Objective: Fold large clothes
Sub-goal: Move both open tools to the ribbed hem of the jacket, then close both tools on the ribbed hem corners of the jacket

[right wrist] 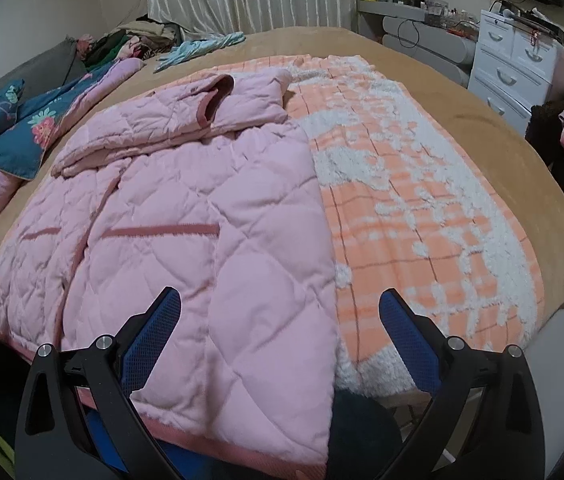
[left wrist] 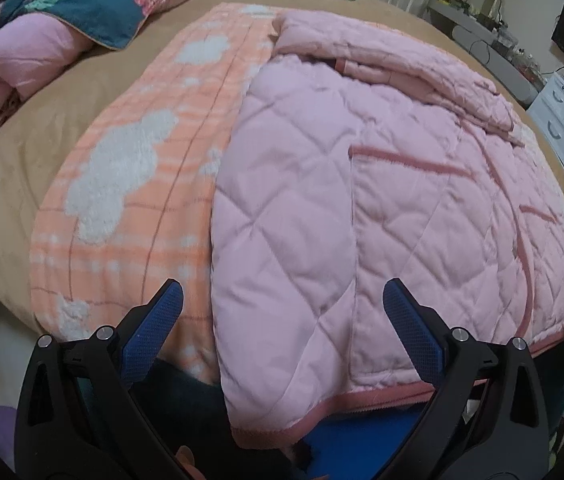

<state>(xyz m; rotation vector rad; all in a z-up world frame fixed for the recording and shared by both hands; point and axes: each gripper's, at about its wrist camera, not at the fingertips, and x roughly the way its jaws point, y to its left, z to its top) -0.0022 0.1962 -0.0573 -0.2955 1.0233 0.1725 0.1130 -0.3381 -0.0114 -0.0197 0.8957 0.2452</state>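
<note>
From my left wrist view, my left tool (left wrist: 282,312) is spread wide and grasps nothing. One pink quilted jacket (left wrist: 362,184) lies on the bed (left wrist: 21,160), half folded over its orange checked lining (left wrist: 141,160). One flowered quilt (left wrist: 81,4) lies beside.

From my right wrist view, my right tool (right wrist: 279,320) is also released above the jacket's hem. One white drawer cabinet (right wrist: 518,68) stands behind.

A quilted jacket (left wrist: 362,184) lies spread on a bed (left wrist: 21,152), its lining (left wrist: 141,168) turned outward on either side of a folded-over panel. A sleeve (right wrist: 169,120) lies folded across its far end. A rumpled quilt (left wrist: 61,12) lies at the bed's far left; drawers (right wrist: 514,68) stand beyond the right edge
</note>
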